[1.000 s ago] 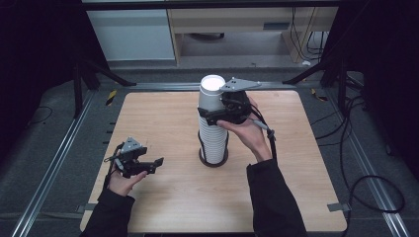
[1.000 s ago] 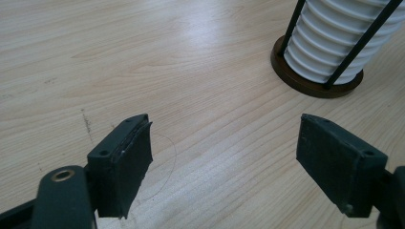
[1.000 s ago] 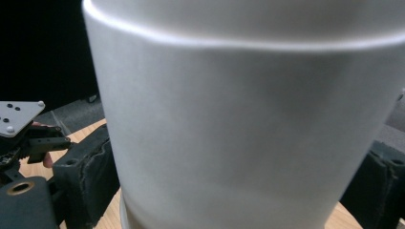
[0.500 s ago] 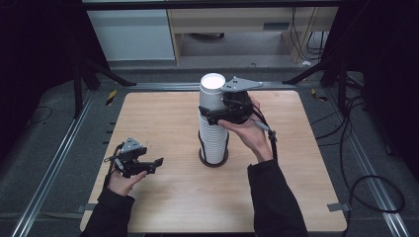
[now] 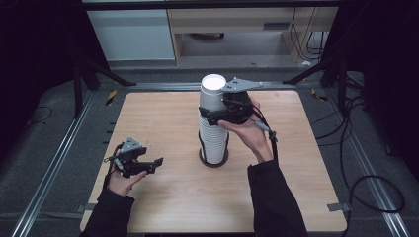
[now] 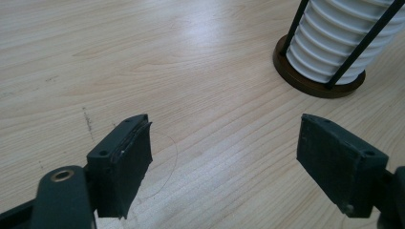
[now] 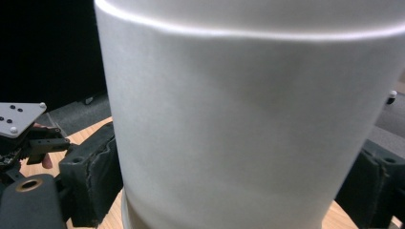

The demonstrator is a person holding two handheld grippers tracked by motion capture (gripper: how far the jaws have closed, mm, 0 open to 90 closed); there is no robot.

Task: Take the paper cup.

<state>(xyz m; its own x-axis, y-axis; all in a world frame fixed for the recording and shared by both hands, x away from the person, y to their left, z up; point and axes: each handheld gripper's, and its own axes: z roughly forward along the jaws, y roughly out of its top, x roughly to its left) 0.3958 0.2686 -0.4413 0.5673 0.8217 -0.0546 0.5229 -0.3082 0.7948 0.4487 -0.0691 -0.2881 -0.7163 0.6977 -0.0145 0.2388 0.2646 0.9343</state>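
A tall stack of white ribbed cups [image 5: 213,140] stands mid-table in a holder with a dark round base [image 6: 319,86] and thin black rods. The smooth white top cup [image 5: 213,91] sits at the stack's summit, and my right gripper [image 5: 211,109] is shut on its sides. In the right gripper view that cup [image 7: 248,119] looms close, with a black pad [image 7: 93,181] pressed on either side. My left gripper [image 5: 155,162] hovers low over the table's front left, open, with bare wood between its pads [image 6: 126,162].
The light wooden table [image 5: 163,113] lies on a dark floor with metal rails [image 5: 59,148] along both sides. Cables [image 5: 365,182] trail on the floor at right. A white cabinet [image 5: 133,34] stands beyond the far edge.
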